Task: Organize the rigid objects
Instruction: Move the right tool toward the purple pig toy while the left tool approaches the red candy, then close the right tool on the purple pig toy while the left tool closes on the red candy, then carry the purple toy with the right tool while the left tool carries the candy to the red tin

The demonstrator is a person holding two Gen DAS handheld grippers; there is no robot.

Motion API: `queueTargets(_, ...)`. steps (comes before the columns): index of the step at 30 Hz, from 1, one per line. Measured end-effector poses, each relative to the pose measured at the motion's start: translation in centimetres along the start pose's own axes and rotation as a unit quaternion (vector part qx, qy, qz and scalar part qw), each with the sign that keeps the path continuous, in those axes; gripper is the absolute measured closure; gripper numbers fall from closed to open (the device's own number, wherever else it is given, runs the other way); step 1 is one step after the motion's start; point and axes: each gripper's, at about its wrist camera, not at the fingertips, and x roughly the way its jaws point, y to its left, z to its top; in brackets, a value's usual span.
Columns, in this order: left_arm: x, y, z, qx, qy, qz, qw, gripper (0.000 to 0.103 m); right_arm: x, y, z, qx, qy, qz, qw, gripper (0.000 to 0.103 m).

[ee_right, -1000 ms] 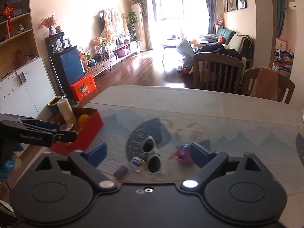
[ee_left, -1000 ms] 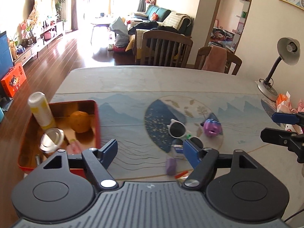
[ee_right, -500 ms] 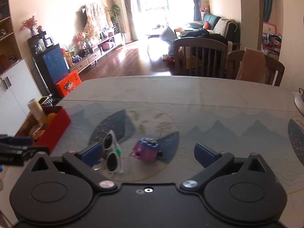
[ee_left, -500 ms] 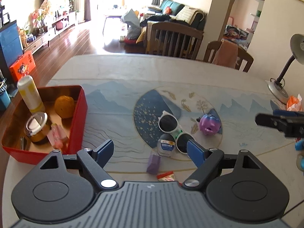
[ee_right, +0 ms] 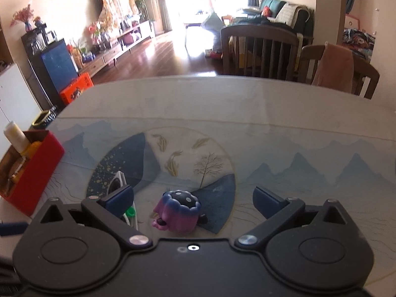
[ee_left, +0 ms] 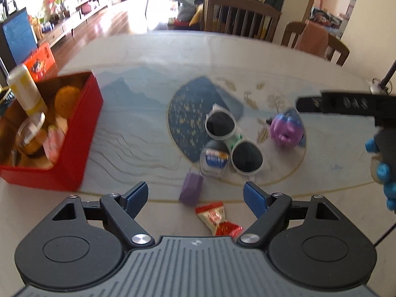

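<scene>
A small purple block [ee_left: 191,189] lies on the table between the spread fingers of my left gripper [ee_left: 195,194], which is open and holds nothing. Just nearer lies a red candy wrapper [ee_left: 217,219]. Beyond are white sunglasses [ee_left: 232,143], a small round container with a blue label [ee_left: 214,159] and a purple toy [ee_left: 287,130]. My right gripper [ee_right: 194,195] is open, and the purple toy [ee_right: 178,210] stands on the table between its fingers, untouched. The sunglasses [ee_right: 118,183] are partly hidden behind its left finger. A red box [ee_left: 74,133] stands at the left.
The red box [ee_right: 37,170] holds a white-and-yellow bottle [ee_left: 24,86], an orange ball [ee_left: 66,96], a jar and a pink item. A finger of my right gripper [ee_left: 341,104] and a blue-gloved hand [ee_left: 381,170] reach in at the right. Chairs [ee_right: 259,49] stand past the table's far edge.
Both grippers have come down and closer to the table. The right one swung right, so the purple toy now sits between its fingers. The left gripper's jaws stand a little wider.
</scene>
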Motion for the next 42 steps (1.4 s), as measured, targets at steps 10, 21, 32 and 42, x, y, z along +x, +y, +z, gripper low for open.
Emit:
queueTargets(10, 2.9, -1.1, -1.6, 0.001, 0.047, -0.006, 0.9989, 0.019, 3.9, 0.4, -0.4, -0.02, 0.045, -0.001, 0.999, 0.003)
queueTargets(21, 3.6, -2.0, -2.5, 0.03, 0.051, 0.005, 0.9982, 0.04, 5.3, 0.3, -0.7, -0.016, 0.074, 0.021, 0.997, 0.025)
queueTargets(32, 3.2, -2.3, -2.6, 0.049, 0.044, 0.015, 0.9977, 0.073, 4.9, 0.4, -0.9, 0.0, 0.08, 0.027, 0.996, 0.043)
queueTargets(42, 2.3, -0.4, -2.4, 0.019, 0.038, 0.002, 0.9991, 0.075, 1.8, 0.5, -2.0, 0.009, 0.073, 0.033, 0.997, 0.043)
